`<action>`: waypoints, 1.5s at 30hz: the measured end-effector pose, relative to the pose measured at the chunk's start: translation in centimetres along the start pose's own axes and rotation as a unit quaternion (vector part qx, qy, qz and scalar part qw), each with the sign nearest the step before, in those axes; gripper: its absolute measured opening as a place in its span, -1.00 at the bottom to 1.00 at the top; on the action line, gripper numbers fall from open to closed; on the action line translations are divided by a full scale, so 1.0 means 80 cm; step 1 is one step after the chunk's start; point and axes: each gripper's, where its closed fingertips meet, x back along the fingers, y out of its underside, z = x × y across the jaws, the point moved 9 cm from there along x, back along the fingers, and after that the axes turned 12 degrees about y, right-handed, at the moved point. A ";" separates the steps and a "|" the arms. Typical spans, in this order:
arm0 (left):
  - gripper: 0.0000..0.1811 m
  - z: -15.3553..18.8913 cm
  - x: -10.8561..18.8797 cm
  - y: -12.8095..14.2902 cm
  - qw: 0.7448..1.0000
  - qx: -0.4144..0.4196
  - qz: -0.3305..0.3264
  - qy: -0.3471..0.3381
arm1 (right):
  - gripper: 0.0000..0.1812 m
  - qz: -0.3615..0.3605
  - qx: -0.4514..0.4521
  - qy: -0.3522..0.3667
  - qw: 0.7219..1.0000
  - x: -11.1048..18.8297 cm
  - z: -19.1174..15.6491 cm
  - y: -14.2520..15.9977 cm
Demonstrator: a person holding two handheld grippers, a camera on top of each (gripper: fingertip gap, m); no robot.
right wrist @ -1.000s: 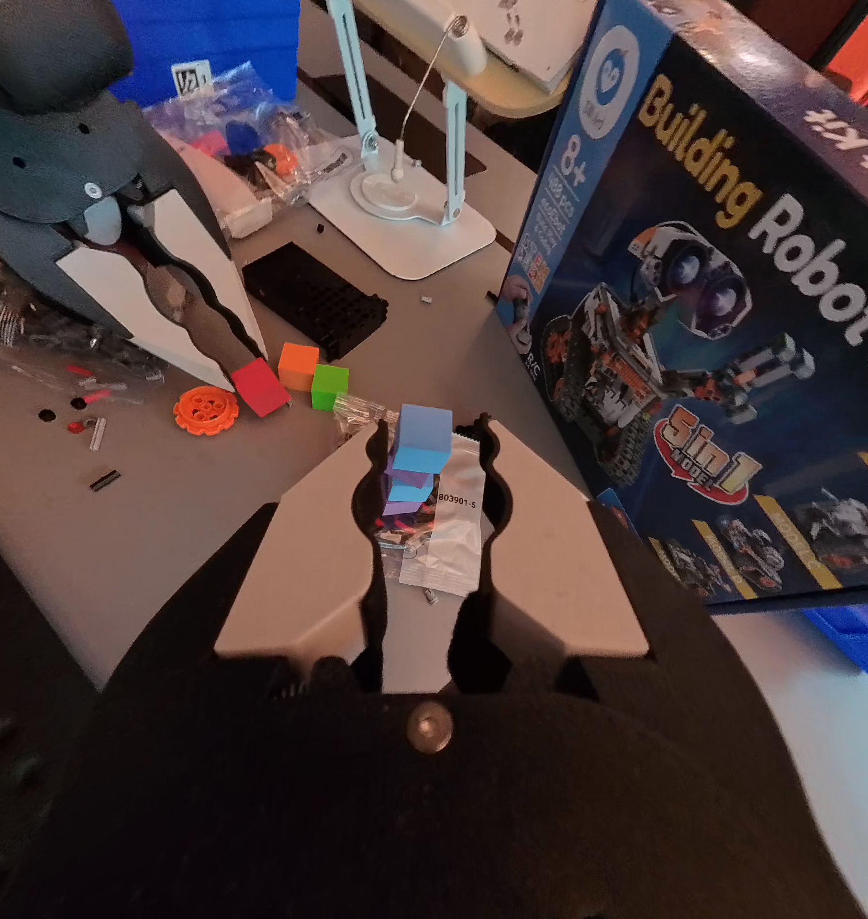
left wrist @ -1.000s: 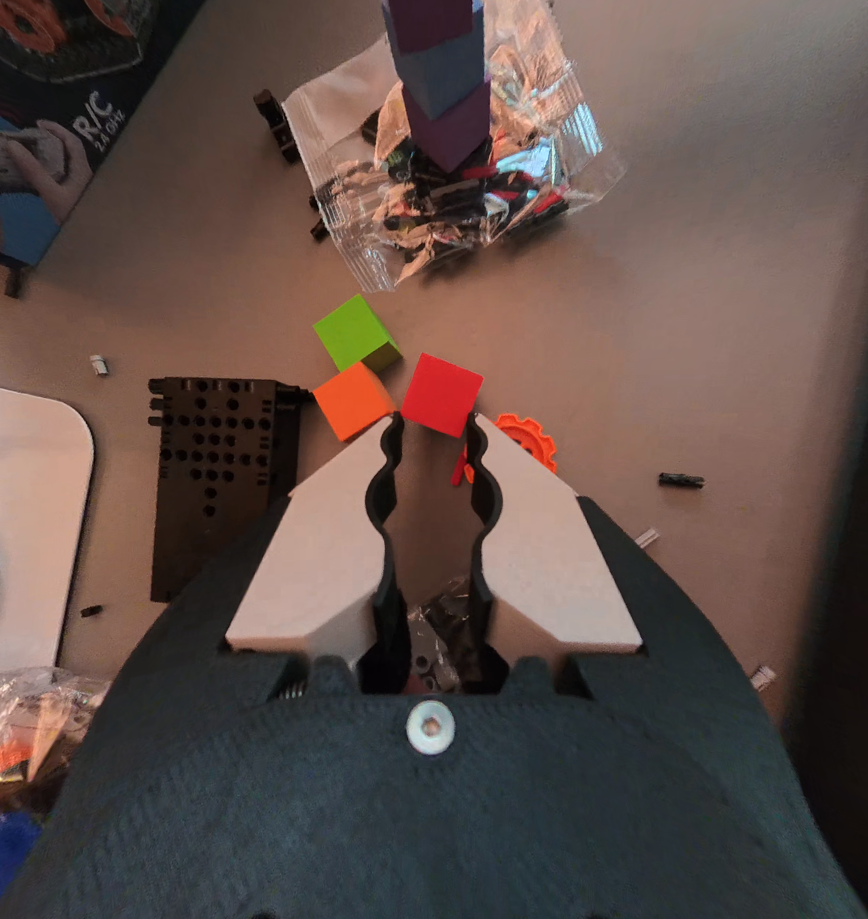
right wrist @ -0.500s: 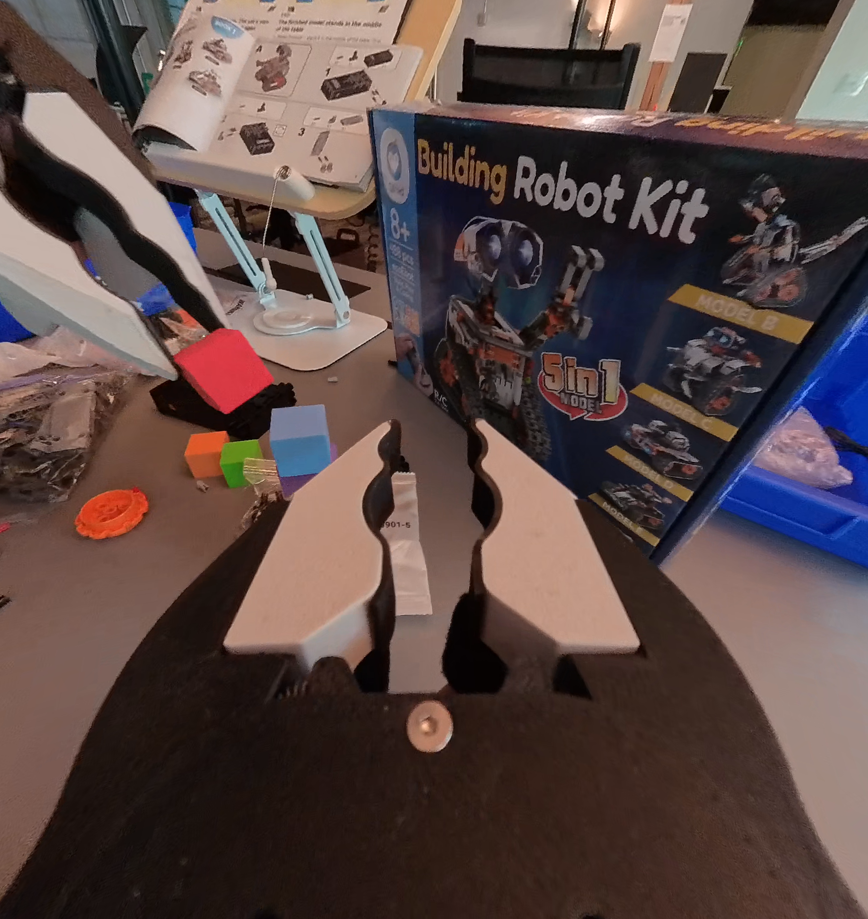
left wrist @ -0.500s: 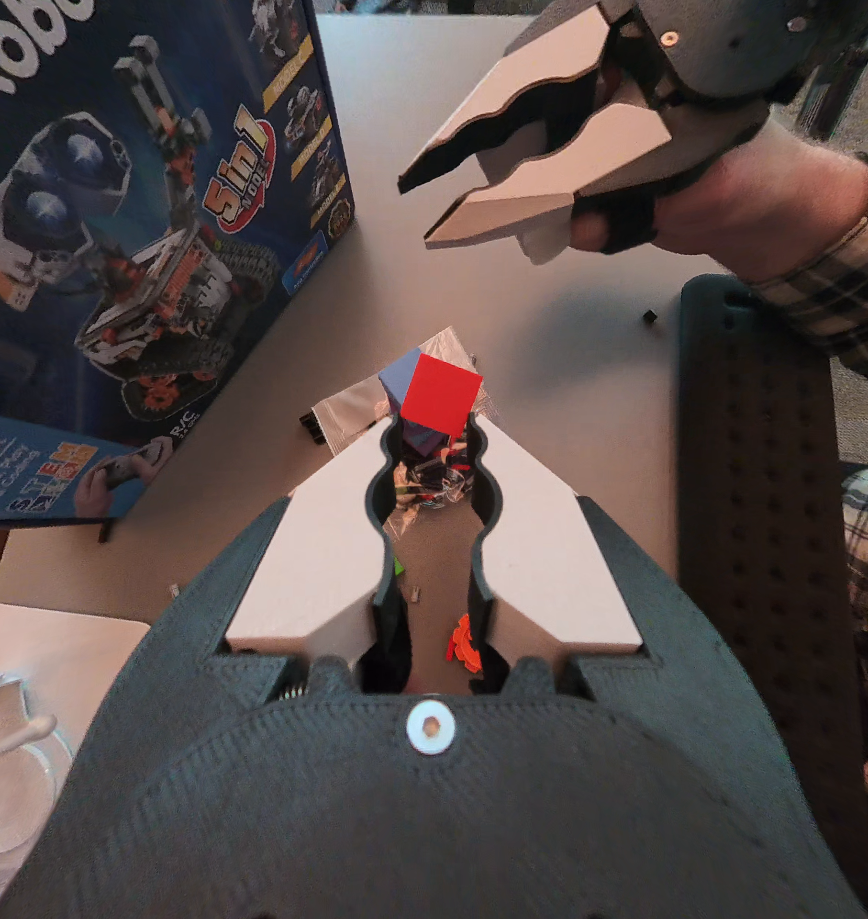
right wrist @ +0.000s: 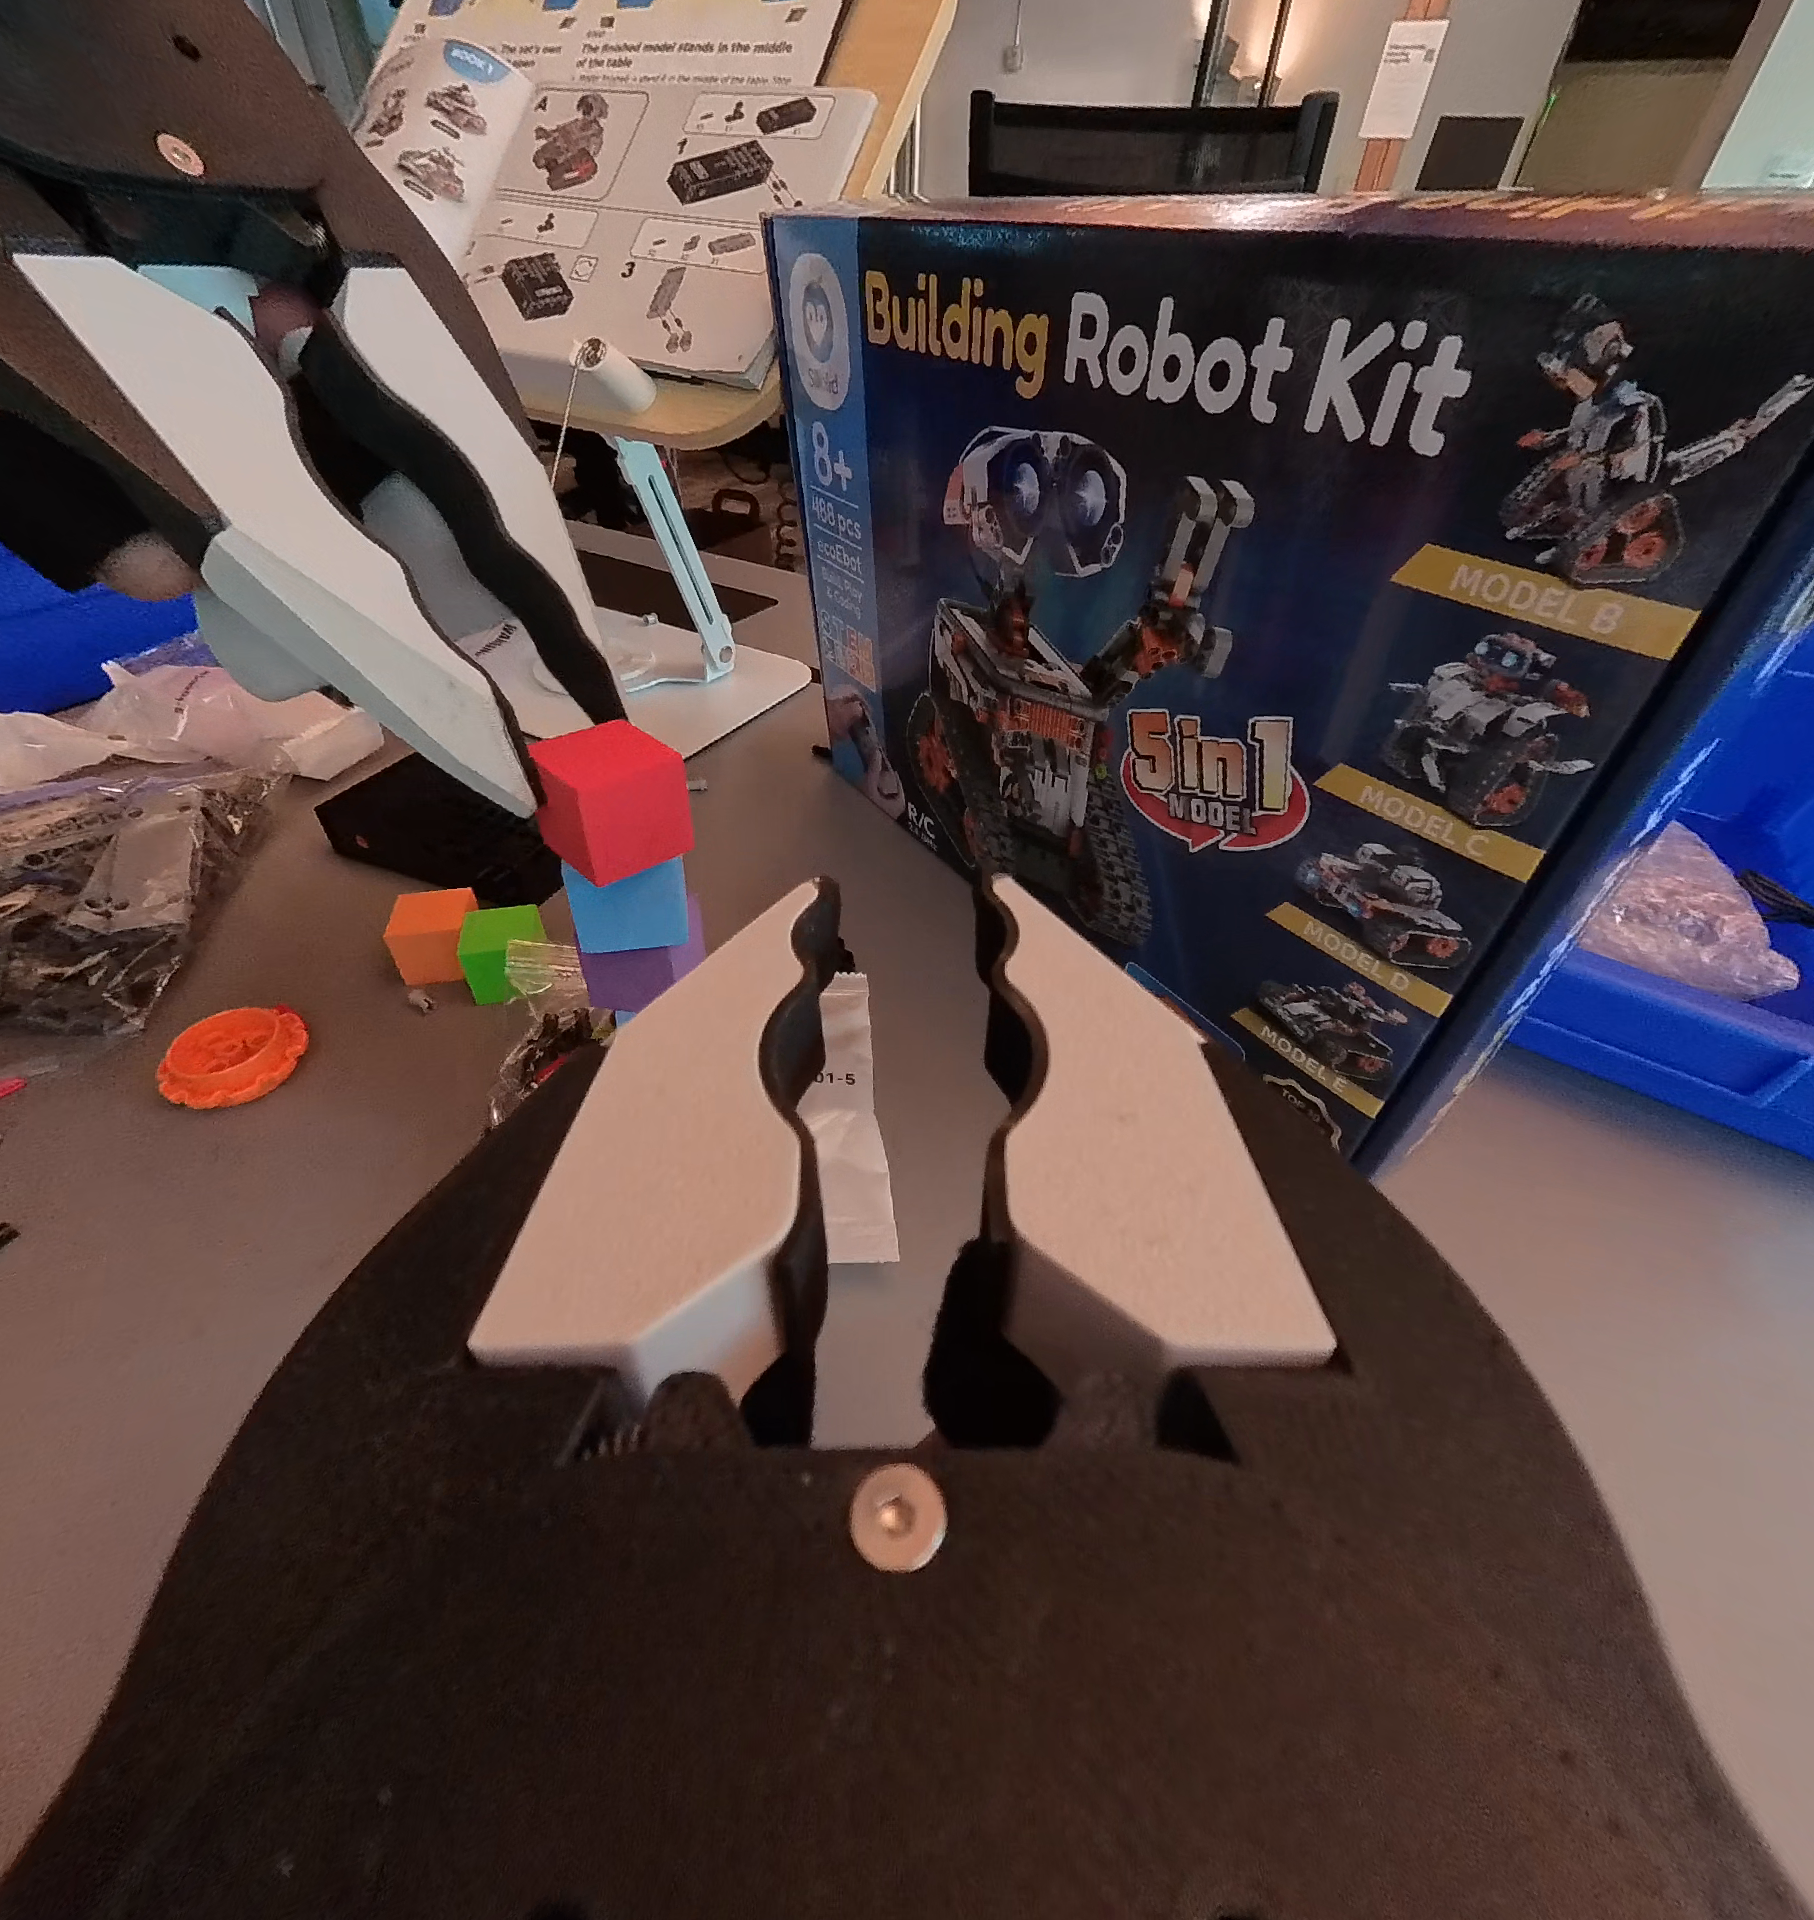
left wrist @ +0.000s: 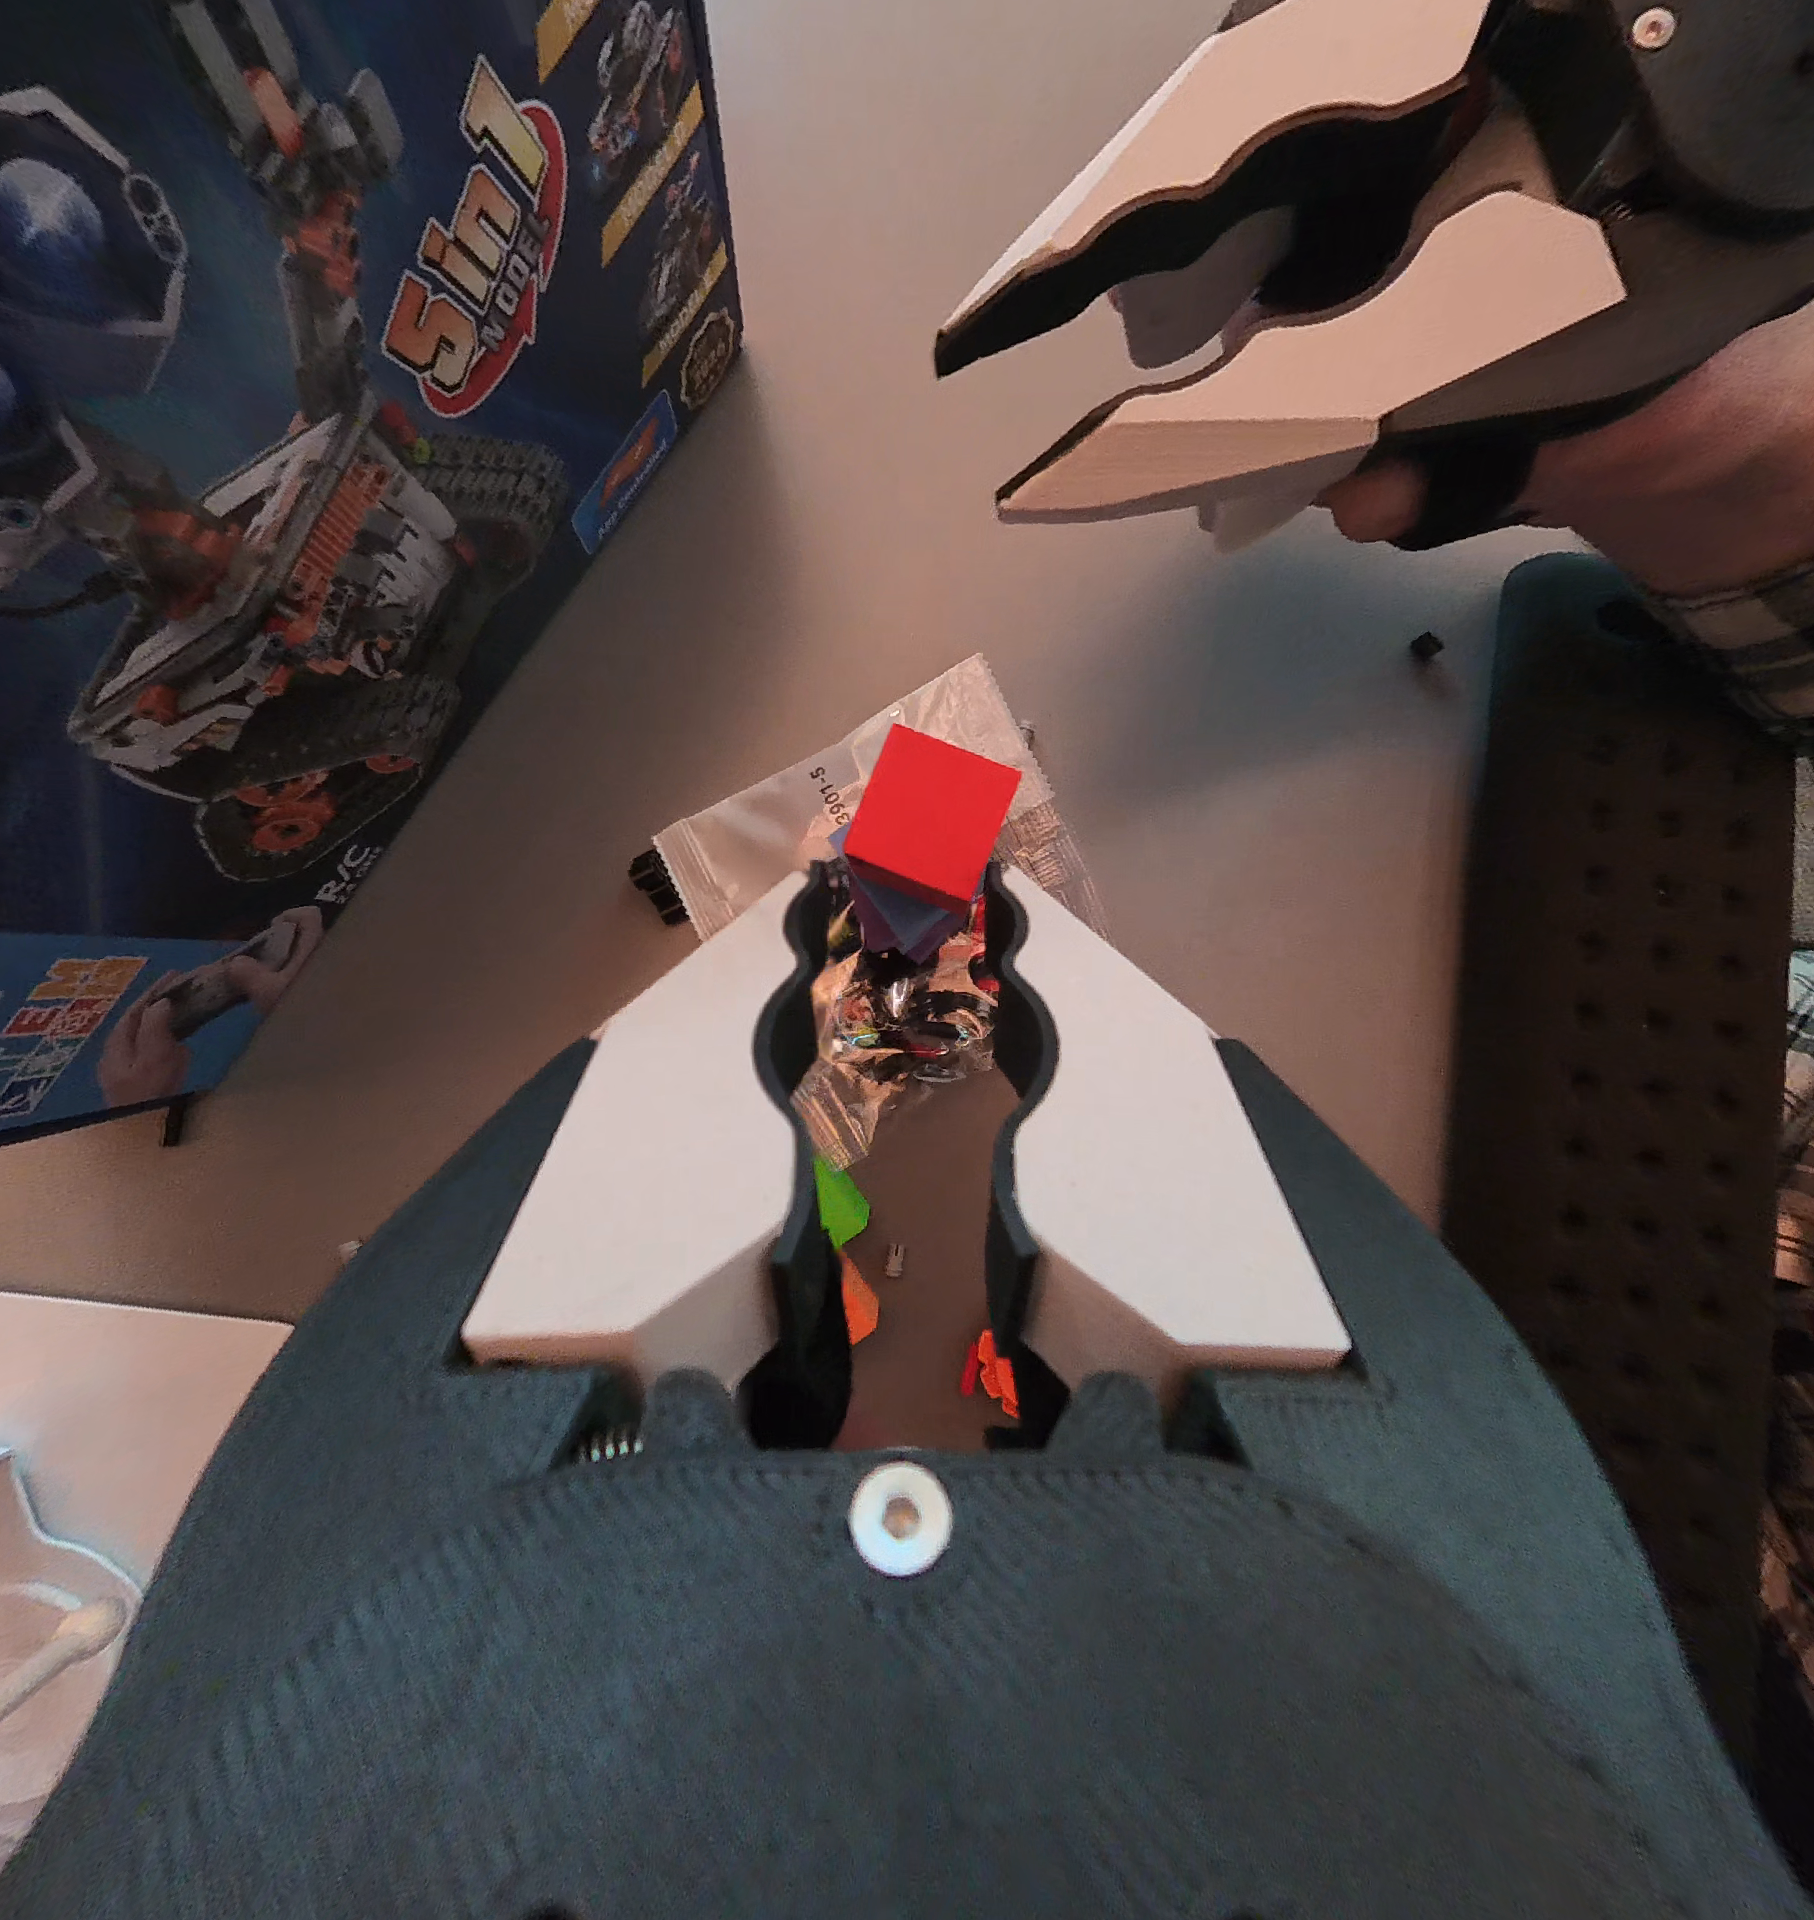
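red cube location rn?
The red cube is in the left gripper, on top of the blue cube and purple cube; right of the green cube in the right wrist view.

Red cube (right wrist: pixel 612 798) in left claw (left wrist: pixel 898 894), atop blue cube (right wrist: pixel 624 902), purple cube (right wrist: pixel 641 971).

We had the red cube (left wrist: pixel 932 816) on the table beside the orange cube (right wrist: pixel 428 932) and green cube (right wrist: pixel 501 951) a second ago; our left gripper (left wrist: pixel 900 891) has since lifted it and now holds it on the blue cube (right wrist: pixel 628 902), at frame centre; our right gripper (right wrist: pixel 903 894) has drawn back off the stack, jaws parted and empty.
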 end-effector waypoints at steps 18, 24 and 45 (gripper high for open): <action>-0.78 0.013 0.019 0.019 0.998 -0.024 0.041 -0.038 | -0.73 0.005 0.065 -0.062 0.996 -0.007 -0.042 -0.002; -0.66 0.010 0.026 0.082 0.995 0.017 -0.014 -0.096 | -0.72 -0.004 0.084 -0.071 0.994 -0.016 -0.056 -0.003; -0.83 0.010 -0.010 0.183 0.980 0.095 -0.064 -0.166 | -0.72 0.012 0.036 -0.054 0.998 -0.005 -0.033 -0.001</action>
